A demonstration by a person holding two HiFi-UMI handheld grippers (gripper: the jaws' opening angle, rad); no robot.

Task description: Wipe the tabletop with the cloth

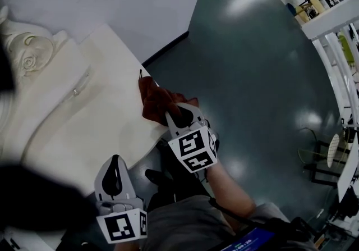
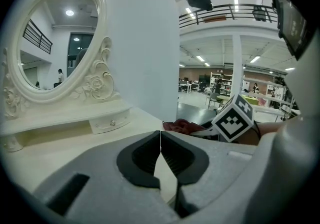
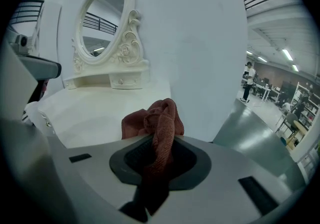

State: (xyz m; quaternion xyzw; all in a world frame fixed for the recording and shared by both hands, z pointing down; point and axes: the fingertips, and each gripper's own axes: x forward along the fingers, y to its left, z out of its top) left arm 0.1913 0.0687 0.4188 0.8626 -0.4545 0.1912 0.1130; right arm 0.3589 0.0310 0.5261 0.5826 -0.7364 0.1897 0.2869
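A dark red cloth (image 1: 157,100) lies bunched on the right edge of the cream tabletop (image 1: 106,126). My right gripper (image 1: 175,114) is shut on the cloth (image 3: 159,130), which hangs down between its jaws and bulges out ahead of them. My left gripper (image 1: 114,172) hovers at the table's near edge, shut with nothing in it; its jaws (image 2: 160,153) meet tip to tip. From the left gripper view the cloth (image 2: 181,126) and the right gripper's marker cube (image 2: 234,118) show ahead at the right.
An ornate oval mirror (image 2: 55,32) with a small drawer (image 2: 111,119) stands at the back of the table against a white wall (image 3: 200,42). The dark glossy floor (image 1: 252,64) lies beyond the table's right edge. Chairs and shelves stand far off.
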